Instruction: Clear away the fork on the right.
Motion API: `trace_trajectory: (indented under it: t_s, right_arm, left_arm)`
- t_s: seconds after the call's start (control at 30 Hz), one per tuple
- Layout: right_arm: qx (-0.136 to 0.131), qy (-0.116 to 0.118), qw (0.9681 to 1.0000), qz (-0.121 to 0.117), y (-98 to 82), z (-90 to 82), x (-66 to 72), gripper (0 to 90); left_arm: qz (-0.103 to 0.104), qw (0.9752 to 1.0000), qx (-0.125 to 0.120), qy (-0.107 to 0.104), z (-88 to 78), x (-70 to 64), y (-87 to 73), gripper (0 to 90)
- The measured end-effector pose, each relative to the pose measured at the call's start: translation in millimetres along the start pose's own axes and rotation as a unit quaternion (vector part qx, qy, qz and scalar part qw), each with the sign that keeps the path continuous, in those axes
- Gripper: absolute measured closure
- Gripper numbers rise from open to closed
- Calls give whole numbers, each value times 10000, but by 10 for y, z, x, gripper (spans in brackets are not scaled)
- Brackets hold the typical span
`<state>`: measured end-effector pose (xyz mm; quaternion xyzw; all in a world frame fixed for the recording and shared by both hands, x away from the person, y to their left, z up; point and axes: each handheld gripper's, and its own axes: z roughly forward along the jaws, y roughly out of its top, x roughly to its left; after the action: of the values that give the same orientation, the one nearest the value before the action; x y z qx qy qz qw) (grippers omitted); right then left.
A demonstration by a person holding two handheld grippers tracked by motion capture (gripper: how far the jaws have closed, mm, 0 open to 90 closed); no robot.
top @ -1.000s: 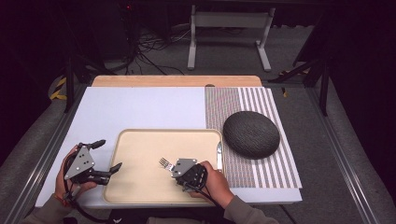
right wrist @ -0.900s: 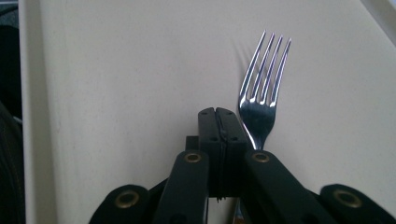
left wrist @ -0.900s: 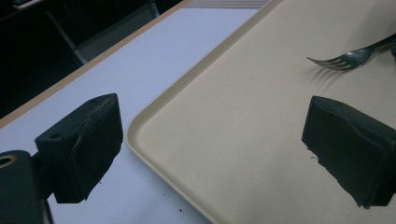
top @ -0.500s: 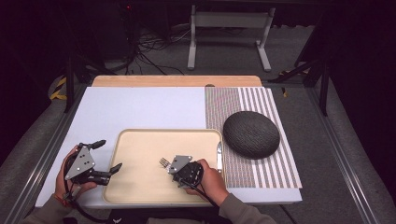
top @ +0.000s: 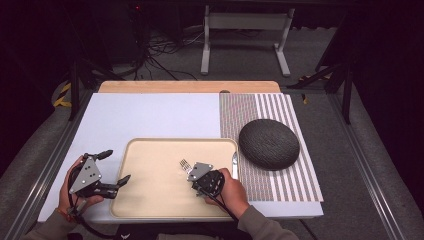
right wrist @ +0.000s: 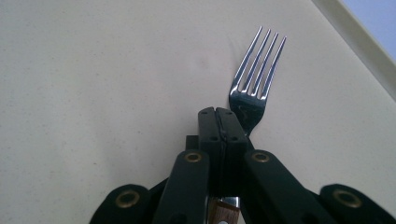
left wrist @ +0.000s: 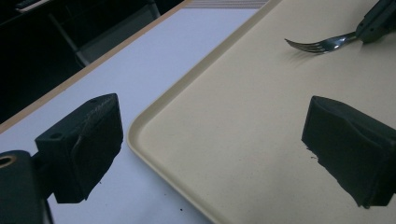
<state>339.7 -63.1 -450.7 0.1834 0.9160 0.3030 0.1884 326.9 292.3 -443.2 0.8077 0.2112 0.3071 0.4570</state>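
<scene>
A beige tray (top: 150, 200) lies near the front of the white table. My right gripper (top: 192, 172) is over the tray's middle right, shut on a silver fork (top: 185, 165). In the right gripper view the jaws (right wrist: 222, 116) meet on the fork's neck, and the tines (right wrist: 257, 70) point away just above the tray (right wrist: 93, 70). A wooden handle end shows below the jaws. My left gripper (top: 116, 166) stands open at the tray's left rim, holding nothing. In the left gripper view its jaws (left wrist: 215, 130) straddle the tray's corner (left wrist: 140, 130), with the fork (left wrist: 317, 45) farther off.
A dark grey dome-shaped object (top: 269, 144) rests on a striped placemat (top: 295, 185) right of the tray. A silver utensil (top: 234, 164) lies at the tray's right rim. A wooden strip (top: 190, 86) borders the table's far edge; bare white table (top: 150, 115) lies beyond the tray.
My right gripper has shifted slightly away from the person with the fork still in it. The left gripper has barely moved.
</scene>
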Motion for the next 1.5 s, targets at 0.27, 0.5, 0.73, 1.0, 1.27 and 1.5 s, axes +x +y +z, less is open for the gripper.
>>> trace_trajectory:
  t_s: [0.27, 0.5, 0.73, 1.0, 1.27, 1.5]
  right_arm:
    - [20, -75, 9999, 100, -51, -26, -67, 900]
    - [77, -153, 9996, 220, -84, -49, -117, 900]
    - [136, -239, 9993, 272, -114, -76, -140, 900]
    - [156, -231, 9987, 427, -179, -125, -190, 900]
    - [185, -264, 9982, 513, -249, -177, -249, 900]
    - [194, -267, 9978, 570, -296, -212, -277, 900]
  left_arm:
    - [3, 10000, -11, -2, -2, -2, 2, 60]
    - [-12, 10000, -35, 6, -6, 0, 0, 60]
    - [-2, 10000, -27, -3, -7, -1, 2, 61]
    - [-6, 10000, -25, 9, -12, -1, 3, 62]
    - [-3, 10000, -25, 15, -17, 2, 5, 61]
    - [-4, 10000, -36, 22, -14, 0, 4, 62]
